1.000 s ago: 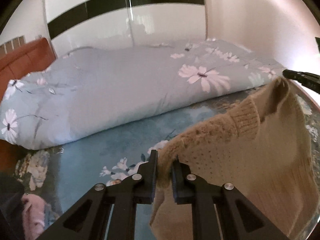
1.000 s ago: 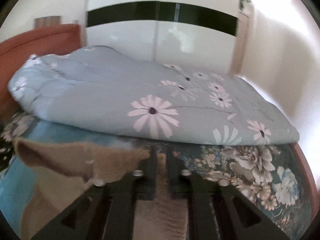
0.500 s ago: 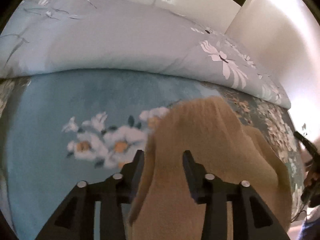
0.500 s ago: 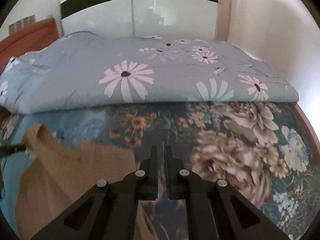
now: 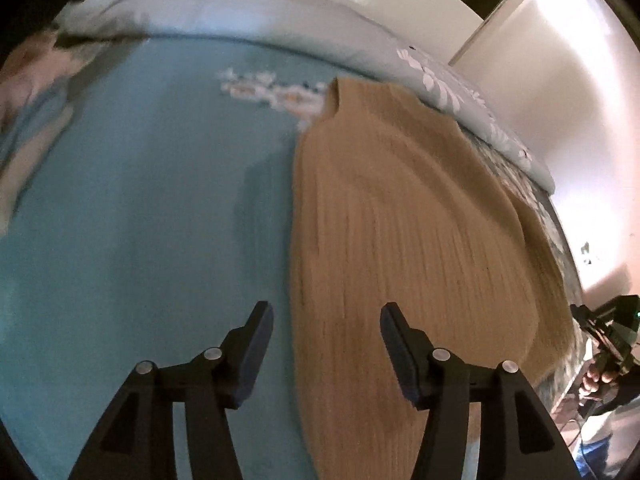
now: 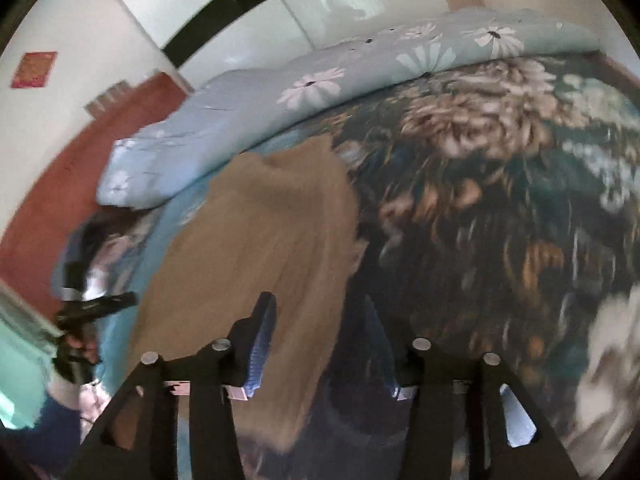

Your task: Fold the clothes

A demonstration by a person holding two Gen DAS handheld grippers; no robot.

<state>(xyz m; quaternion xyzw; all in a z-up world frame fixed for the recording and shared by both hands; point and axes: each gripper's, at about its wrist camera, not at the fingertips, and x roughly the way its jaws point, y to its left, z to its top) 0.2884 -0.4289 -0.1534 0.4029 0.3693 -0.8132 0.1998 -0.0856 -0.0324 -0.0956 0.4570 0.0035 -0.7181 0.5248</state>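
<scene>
A tan knit sweater (image 5: 408, 240) lies spread flat on the bed sheet (image 5: 140, 220), its length running away from me. My left gripper (image 5: 326, 316) is open and empty above the sweater's left edge. In the right wrist view the sweater (image 6: 256, 248) lies left of centre. My right gripper (image 6: 320, 316) is open and empty above the sweater's right edge. The right gripper also shows at the far right of the left wrist view (image 5: 600, 320), and the left one at the far left of the right wrist view (image 6: 96, 308).
A folded light-blue quilt with white daisies (image 6: 320, 76) lies along the far side of the bed. The sheet is blue at the left and dark floral (image 6: 500, 184) at the right. A red-brown headboard (image 6: 60, 172) and a white wardrobe (image 6: 260, 12) stand behind.
Both grippers held the sweater up a second ago. They laid it flat on the bed, let go, opened wide, and drew back toward its near end.
</scene>
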